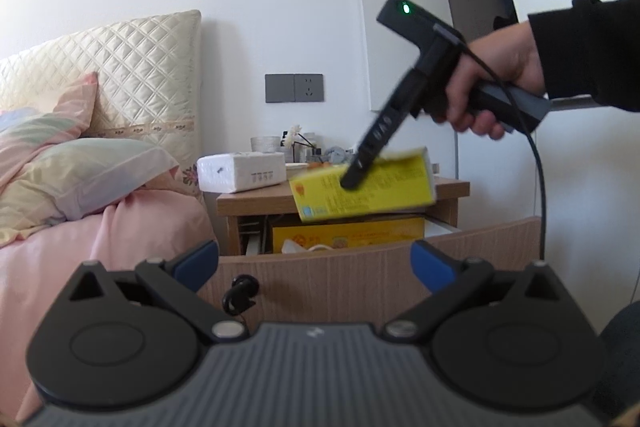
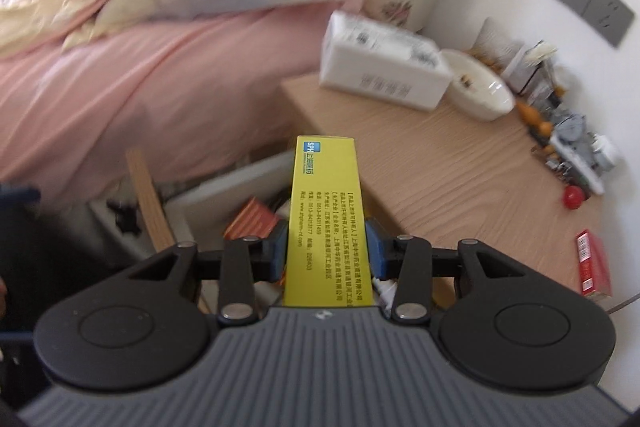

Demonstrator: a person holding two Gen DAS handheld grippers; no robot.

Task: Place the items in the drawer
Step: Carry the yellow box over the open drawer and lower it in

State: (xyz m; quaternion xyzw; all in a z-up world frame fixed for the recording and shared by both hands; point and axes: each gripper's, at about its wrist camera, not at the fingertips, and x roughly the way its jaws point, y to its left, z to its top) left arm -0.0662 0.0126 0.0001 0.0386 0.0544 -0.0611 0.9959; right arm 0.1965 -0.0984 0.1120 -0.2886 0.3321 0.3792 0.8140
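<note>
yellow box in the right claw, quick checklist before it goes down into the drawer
1. Grip: right claw pads pressed on both sides of the yellow box: ok.
2. Drawer pulled open: ok.
3. Box over the drawer opening: it hangs above it in the left wrist view: ok.
4. Free space inside: another yellow box and other things already lie there; room cannot tell.
5. Left claw out of the way: open, empty, in front of the drawer front: ok.
6. Nightstand top items clear of the path: ok.
</note>
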